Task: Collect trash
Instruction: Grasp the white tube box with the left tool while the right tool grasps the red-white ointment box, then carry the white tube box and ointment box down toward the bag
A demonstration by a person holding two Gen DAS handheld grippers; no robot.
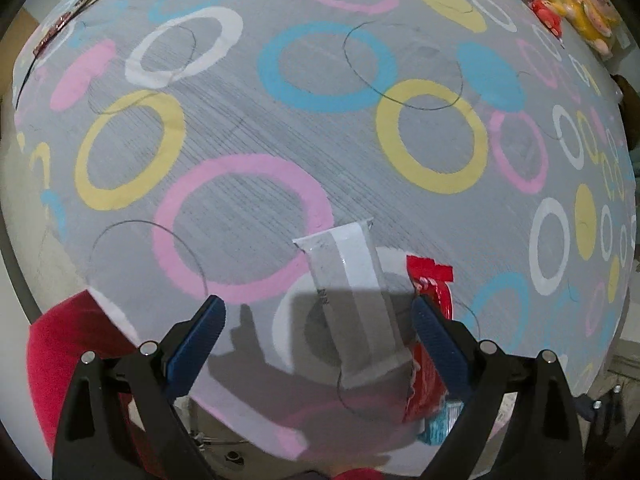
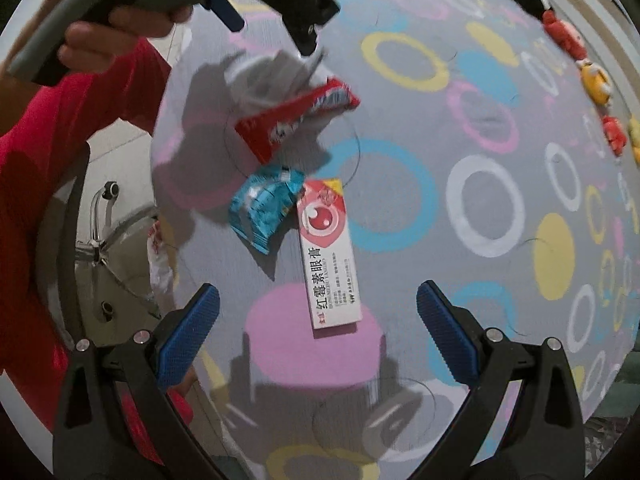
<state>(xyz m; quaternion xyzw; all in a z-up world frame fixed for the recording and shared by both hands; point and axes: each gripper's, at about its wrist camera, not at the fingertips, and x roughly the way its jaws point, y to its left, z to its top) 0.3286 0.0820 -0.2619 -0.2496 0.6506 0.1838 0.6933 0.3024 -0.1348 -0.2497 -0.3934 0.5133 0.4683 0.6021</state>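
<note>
The ointment box (image 2: 330, 255) lay flat on the bench (image 2: 460, 128), long axis running straight away from the right tool (image 2: 318, 310), whose jaws gaped wide around its near end. Blue wrapper (image 2: 262, 207) touched its far end. Left tool (image 1: 318, 320) also gaped wide over a white wrapper (image 1: 352, 300).

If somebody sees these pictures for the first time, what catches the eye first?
First the tablecloth, grey with coloured rings. Then the litter near its edge: a red wrapper, a blue wrapper and a white ointment box beside it. Both grippers, left gripper and right gripper, are open.
</note>
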